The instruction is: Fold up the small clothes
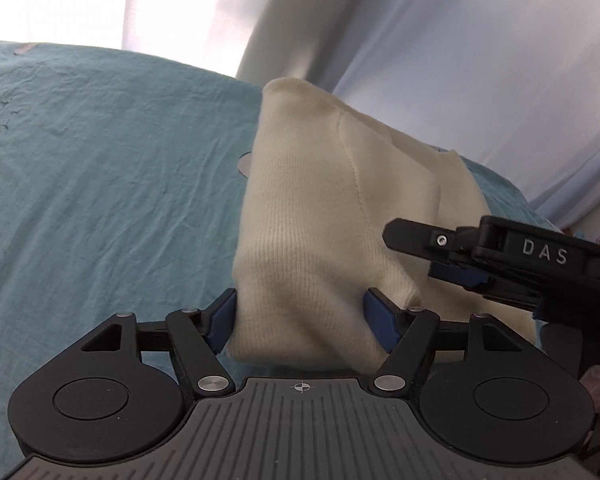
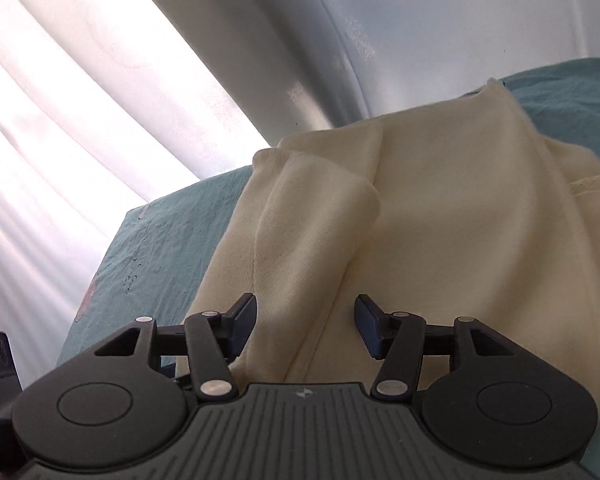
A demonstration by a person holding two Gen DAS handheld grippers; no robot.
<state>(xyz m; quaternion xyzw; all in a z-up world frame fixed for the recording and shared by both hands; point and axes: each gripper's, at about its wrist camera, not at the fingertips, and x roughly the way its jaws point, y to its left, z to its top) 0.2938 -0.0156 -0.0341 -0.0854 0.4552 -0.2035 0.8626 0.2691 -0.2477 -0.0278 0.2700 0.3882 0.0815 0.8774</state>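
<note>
Straddling a raised fold of the cream knit garment (image 1: 300, 216), the left tongs (image 1: 300, 312) stand wide; their blue pads (image 1: 222, 320) sit at either flank of the cloth, the left one just about touching it, without pinching it. The right tongs (image 2: 305, 326) are parted too, hovering over the garment with a crease running between the fingers and nothing gripped. In the left view they come in from the right, above the garment's near edge.

What could go wrong from here, as I judge it: the fold stands up in a soft peak rather than lying flat, so with neither pair holding it the knit may slump sideways or spring back open. A pad brushing the cloth on the way out could drag the layer along and skew the edges. Knit this loose also catches easily — a fingertip might snag it.

The garment lies on a teal sheet (image 1: 100, 184) spread over what looks like a bed, towards its far right corner, with wrinkles that could let the cloth creep. Behind hang pale curtains (image 2: 60, 120), brightly backlit, and a white wall (image 2: 460, 20).
</note>
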